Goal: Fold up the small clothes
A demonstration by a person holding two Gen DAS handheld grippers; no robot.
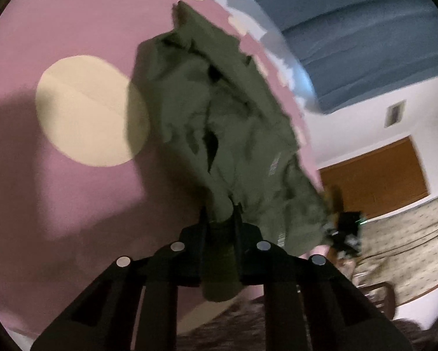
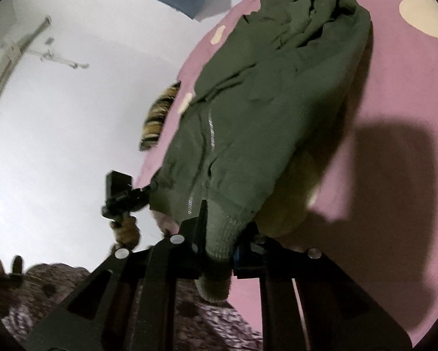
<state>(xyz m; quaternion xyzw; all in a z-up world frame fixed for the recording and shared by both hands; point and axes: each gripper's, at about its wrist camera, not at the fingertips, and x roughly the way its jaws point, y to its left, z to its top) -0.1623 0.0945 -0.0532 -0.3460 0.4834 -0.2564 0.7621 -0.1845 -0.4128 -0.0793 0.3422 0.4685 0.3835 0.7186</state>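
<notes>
The left gripper [image 1: 220, 213] is pinched on a bunched bit of the olive-green zip jacket's [image 1: 219, 122] edge, and the right gripper [image 2: 219, 219] is clamped on its ribbed hem [image 2: 221, 234] beside the zipper [image 2: 210, 130]. Gripping the same edge at two points probably serves to lift or drag it for a fold. The jacket lies crumpled on the pink spotted sheet [image 1: 72, 23], stretching away from both grippers.

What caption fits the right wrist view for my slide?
Right gripper clamps the ribbed hem of a green zip jacket on a pink dotted cover.
</notes>
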